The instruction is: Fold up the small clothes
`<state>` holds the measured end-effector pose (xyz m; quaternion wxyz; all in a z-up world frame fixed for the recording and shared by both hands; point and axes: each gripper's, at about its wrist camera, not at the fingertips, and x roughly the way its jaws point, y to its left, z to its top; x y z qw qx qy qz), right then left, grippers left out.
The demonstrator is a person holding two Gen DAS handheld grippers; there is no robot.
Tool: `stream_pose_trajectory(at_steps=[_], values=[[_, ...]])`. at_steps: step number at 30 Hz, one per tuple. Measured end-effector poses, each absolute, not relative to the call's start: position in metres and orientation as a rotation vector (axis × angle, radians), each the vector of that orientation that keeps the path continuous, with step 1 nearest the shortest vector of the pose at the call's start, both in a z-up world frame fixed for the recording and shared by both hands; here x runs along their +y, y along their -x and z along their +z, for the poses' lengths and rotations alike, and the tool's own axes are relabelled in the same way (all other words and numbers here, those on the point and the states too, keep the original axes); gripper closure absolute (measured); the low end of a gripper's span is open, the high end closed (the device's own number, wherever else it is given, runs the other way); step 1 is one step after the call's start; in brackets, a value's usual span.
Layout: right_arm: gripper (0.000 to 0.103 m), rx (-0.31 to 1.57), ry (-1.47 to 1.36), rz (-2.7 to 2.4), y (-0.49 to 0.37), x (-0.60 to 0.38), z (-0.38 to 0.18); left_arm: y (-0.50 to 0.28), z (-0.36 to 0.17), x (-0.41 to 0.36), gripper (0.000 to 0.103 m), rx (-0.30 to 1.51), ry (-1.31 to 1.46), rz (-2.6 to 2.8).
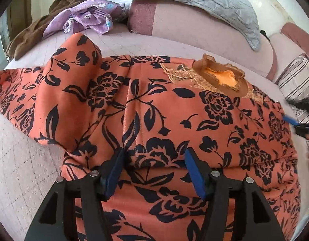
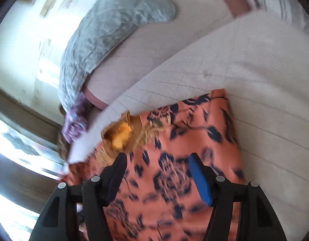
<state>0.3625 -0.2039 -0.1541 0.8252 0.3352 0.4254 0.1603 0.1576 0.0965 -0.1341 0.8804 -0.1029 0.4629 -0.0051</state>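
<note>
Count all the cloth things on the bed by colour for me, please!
Orange with black flowers: 1, the dress
Purple: 1, the crumpled garment
Brown: 1, the crumpled garment
Grey: 1, the quilted blanket
Striped: 1, the pillow
Total: 5

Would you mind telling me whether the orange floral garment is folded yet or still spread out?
Partly folded. The orange floral garment lies mostly flat on the bed, but its left side is turned over itself, and a crease runs across near the left gripper.
</note>
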Motion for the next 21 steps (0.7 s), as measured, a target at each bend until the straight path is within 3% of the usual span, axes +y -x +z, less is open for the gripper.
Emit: stream_pose_trajectory(at_steps=[3, 6, 7, 9, 16, 21], values=[[0.038, 0.939, -0.826, 0.178, -0.389, -0.225, -0.191, -0.148, -0.120, 0.117, 0.040, 0.948, 0.308, -0.042], [0.038, 0.867, -0.844, 0.179, -0.369, -0.220, -0.168, -0.121, -0.094, 0.155, 0.037, 0.822, 0.407, 0.003], [0.035, 0.831, -0.778, 0.198, -0.353, -0.209, -0.155, -0.112, -0.088, 0.176, 0.030, 0.784, 0.469, 0.023], [0.025, 0.800, -0.656, 0.244, -0.317, -0.184, -0.142, -0.101, -0.084, 0.224, 0.028, 0.721, 0.632, 0.111], [0.023, 0.893, -0.419, 0.270, -0.221, -0.132, -0.178, -0.096, -0.141, 0.387, 0.027, 0.619, 1.242, 0.283], [0.023, 0.886, -0.373, 0.244, -0.198, -0.135, -0.189, -0.112, -0.156, 0.440, 0.027, 0.563, 1.391, 0.303]])
